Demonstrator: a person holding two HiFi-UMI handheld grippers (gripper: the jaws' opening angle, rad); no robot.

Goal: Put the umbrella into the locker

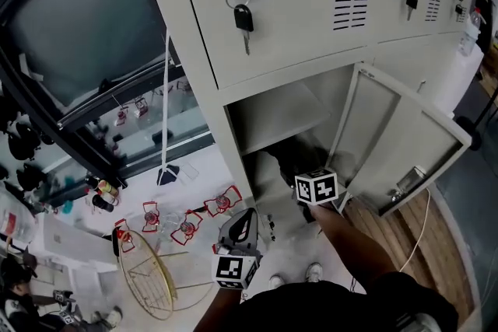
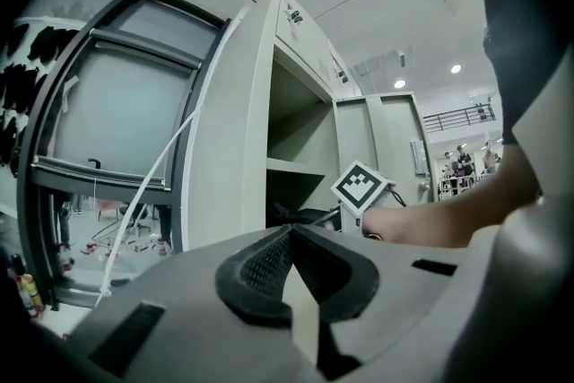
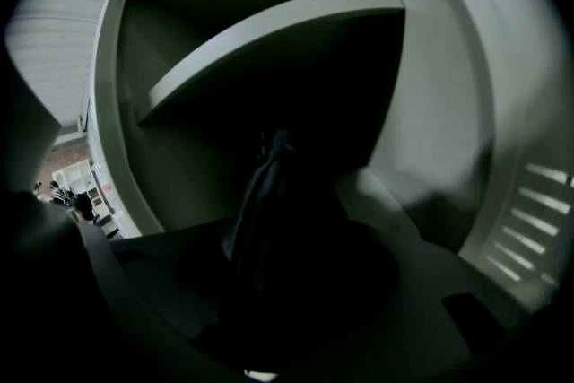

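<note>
Umbrella: black and folded, the umbrella [image 3: 269, 184] rises straight out from between the right tongs [image 3: 278, 265]. Its bundled cloth points ahead of them into the dark lower compartment of the locker [image 1: 311, 4].
Right tongs: clenched on the umbrella. The cloth fills the space between the jaws, which are in deep shadow. They touch nothing else that can be made out.
Around the right tongs: pale compartment walls close in on both sides. A shelf [image 3: 269, 40] crosses above and ahead of the tongs.
Marker cube: in the head view, the right tongs' cube [image 1: 316, 186] sits at the mouth of the compartment. The person's forearm [image 1: 350, 241] stretches out behind it.
Door: the open door [image 1: 397, 144] stands to the right of the right tongs.
Left tongs: pressed together tip to tip, with nothing between them [image 2: 289, 238]. They are held outside the locker, lower than the right tongs and to their left, well apart from the umbrella.
Above the right tongs: a closed compartment with a key [image 1: 243, 18] hanging from its lock.
</note>
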